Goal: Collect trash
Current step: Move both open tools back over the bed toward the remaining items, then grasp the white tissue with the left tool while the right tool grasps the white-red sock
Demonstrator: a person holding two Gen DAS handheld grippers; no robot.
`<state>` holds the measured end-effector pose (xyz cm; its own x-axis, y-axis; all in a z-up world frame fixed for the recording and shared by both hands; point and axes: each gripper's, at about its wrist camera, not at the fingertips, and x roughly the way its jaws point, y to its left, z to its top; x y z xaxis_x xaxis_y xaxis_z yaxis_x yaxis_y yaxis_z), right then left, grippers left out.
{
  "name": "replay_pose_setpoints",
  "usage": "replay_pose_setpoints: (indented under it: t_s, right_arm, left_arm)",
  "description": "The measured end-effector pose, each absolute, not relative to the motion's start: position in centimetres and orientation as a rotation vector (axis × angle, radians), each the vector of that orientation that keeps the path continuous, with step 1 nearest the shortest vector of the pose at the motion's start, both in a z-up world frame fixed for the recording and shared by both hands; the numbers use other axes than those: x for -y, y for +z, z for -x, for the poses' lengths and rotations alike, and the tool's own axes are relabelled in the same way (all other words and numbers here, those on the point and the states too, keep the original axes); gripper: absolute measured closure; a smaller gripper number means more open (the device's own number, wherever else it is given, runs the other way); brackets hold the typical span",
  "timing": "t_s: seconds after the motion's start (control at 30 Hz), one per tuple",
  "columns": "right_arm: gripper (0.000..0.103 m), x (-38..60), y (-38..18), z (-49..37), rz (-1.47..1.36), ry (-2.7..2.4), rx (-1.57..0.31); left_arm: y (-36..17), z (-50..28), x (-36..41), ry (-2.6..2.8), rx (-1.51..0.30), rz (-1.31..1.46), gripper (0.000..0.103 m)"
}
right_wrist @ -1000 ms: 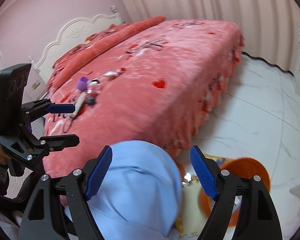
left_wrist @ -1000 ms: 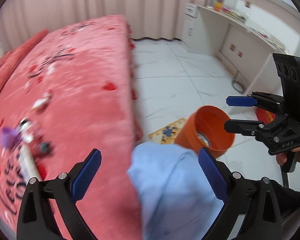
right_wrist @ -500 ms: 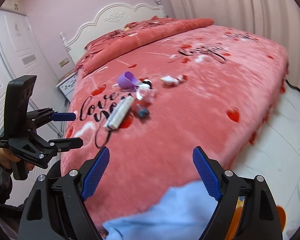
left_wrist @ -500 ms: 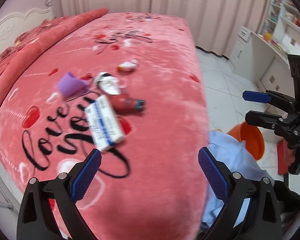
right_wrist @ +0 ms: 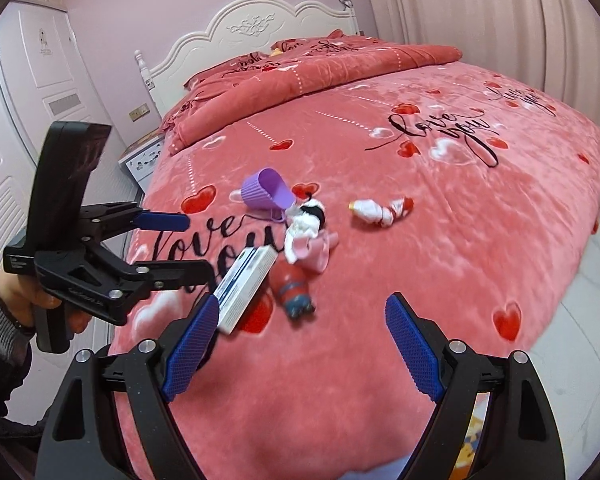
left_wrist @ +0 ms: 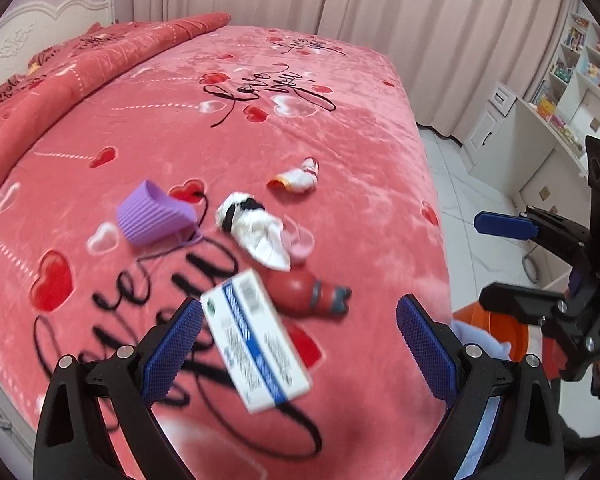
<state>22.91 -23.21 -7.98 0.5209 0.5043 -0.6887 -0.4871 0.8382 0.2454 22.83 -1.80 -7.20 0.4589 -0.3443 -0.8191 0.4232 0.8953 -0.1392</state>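
- Five loose items lie clustered on the pink heart-printed bed cover (left_wrist: pixel 360 128) in the left wrist view: a white-and-blue cardboard box (left_wrist: pixel 256 342), a red toy figure with blue feet (left_wrist: pixel 306 294), a crumpled white, black and pink wrapper (left_wrist: pixel 260 232), a ribbed purple silicone cup (left_wrist: pixel 154 216) on its side, and, a little apart, a twisted white-and-orange wrapper (left_wrist: pixel 298 176).
- Left gripper (left_wrist: pixel 296 348) hangs over the near end of the box with its jaws spread wide and nothing between the pads.
- Beyond the bed's corner, an orange plastic bucket (left_wrist: pixel 500 332) stands on the floor, partly hidden by the right gripper (left_wrist: pixel 496 264).
- From the right wrist view the same cluster shows mid-bed; the box lies nearest, angled toward the left gripper (right_wrist: pixel 180 240), whose jaws are parted beside it.
- Right gripper (right_wrist: pixel 300 344) has its jaws spread, having just widened a little, and they are empty.
- Judging by how things lie, collection from the bed has not begun: every piece rests on the cover and neither gripper carries anything.
- Remaining work looks like picking each item up, most likely the box first since it lies closest, and dropping it in the bucket; what that bucket already contains cannot be told.
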Motion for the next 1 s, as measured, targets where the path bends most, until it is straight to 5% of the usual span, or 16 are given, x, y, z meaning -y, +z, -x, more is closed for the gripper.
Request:
replay_pose_setpoints:
  t_s: [0.5, 0.73, 0.83, 1.0]
  right_arm:
    - [0.019, 25.9, -11.2, -29.6, -0.074, 0.59, -0.87]
    - [0.019, 26.3, -12.8, -31.2, -0.095, 0.601, -0.883]
    - [0.019, 26.0, -13.2, -32.1, -0.093, 0.61, -0.882]
    - [0.019, 25.1, -13.9, -34.2, -0.096, 0.611, -0.88]
  left_arm:
    - [-12.4, -34.4, 3.2, -0.419, -1.117, -0.009, 0.008]
    - [-14.9, -36.2, 3.0, -0.404, -1.173, -0.038, 0.035]
    - [-15.0, -36.7, 2.1, -0.4, -1.169, -0.055, 0.06]
    - [-15.0, -37.0, 1.8, -0.449, -1.167, -0.091, 0.062]
